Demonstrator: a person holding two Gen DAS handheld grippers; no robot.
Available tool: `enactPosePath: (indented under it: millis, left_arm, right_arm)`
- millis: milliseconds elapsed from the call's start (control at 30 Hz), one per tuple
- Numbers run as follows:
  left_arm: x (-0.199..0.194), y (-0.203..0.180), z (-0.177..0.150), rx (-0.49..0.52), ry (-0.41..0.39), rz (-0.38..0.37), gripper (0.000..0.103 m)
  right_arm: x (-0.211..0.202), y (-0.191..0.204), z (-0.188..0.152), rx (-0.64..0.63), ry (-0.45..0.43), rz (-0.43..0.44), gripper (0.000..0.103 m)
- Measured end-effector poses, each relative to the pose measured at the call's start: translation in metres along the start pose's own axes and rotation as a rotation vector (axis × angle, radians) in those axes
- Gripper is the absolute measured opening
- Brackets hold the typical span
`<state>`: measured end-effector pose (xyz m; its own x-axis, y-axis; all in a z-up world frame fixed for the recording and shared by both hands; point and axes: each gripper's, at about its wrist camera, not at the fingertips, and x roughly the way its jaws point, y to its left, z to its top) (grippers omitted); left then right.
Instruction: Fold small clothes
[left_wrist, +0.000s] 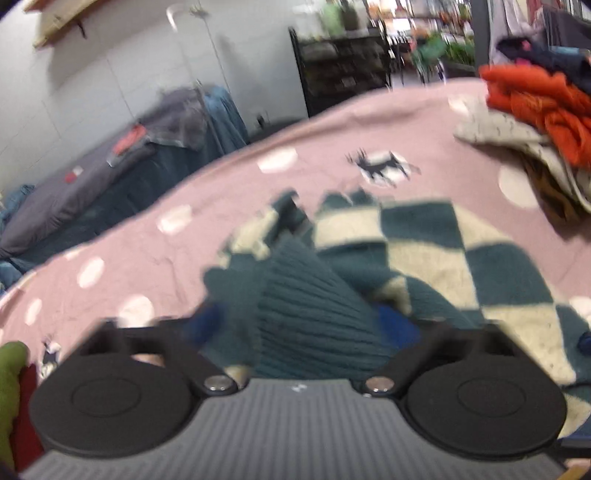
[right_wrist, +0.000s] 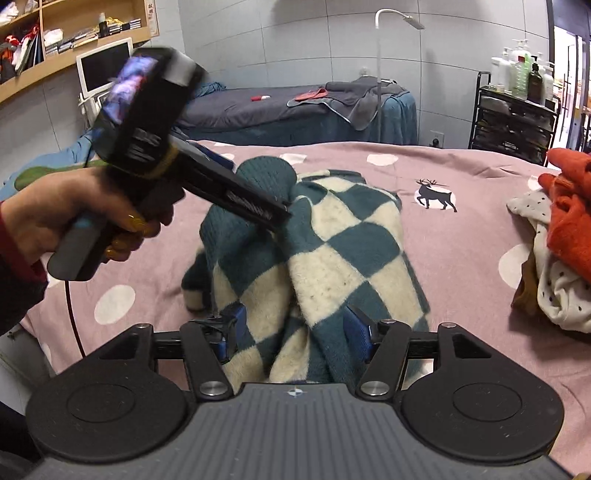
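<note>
A teal and cream checkered knit garment lies bunched on the pink spotted bedcover; it also shows in the left wrist view. My right gripper has its blue pads on either side of the garment's near edge, with fabric between them. My left gripper holds the garment's teal ribbed part between its pads and lifts it. From the right wrist view the left gripper reaches in from the left, held by a hand, its tips in the raised fabric.
A pile of clothes with an orange piece and a white dotted piece lies at the right of the bed. A second bed, a floor lamp and a black rack stand behind.
</note>
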<state>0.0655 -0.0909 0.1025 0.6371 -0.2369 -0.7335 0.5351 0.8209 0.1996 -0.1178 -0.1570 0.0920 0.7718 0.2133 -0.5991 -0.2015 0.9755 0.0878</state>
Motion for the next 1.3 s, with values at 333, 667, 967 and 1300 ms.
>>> enactPosePath:
  millis: [333,667,967,1300]
  left_arm:
    - [-0.064,0.038,-0.066,-0.041,0.064,-0.259,0.013]
    - [-0.099,-0.01,-0.178,0.179,0.328,-0.326,0.01]
    - [-0.133,0.039,-0.135,0.072,0.165,-0.064,0.101]
    - [-0.11,0.048,-0.109,0.145,0.114,0.105,0.103]
  right_arm:
    - [0.004,-0.02,-0.003,0.055,0.013,-0.015,0.103]
    - [0.022,0.0,0.004,-0.034,0.007,0.0,0.103]
    - [0.055,0.01,0.02,-0.23,-0.037,-0.151,0.01]
    - [-0.039,-0.094,-0.005,-0.029,0.007,-0.509,0.006]
